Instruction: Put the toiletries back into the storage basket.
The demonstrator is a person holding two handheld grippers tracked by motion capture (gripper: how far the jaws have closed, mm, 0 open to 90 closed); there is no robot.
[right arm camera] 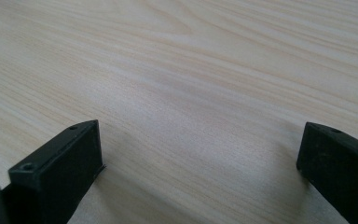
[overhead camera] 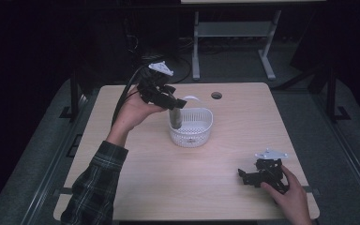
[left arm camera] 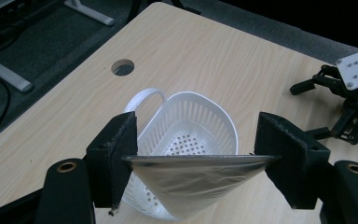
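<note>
Two grippers work for us: the left gripper clamps a silvery foil pouch by its top edge, hanging it over the white perforated plastic basket mid-table, ready to drop it in, while the right gripper, wide open and empty, rests near right, out of the way.

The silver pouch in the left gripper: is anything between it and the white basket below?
Nothing visible blocks it. The left gripper holds the silver pouch by its top edge, directly over the open white basket. In the high view its lower end already seems to hang inside the basket, whose perforated bottom looks bare.
</note>
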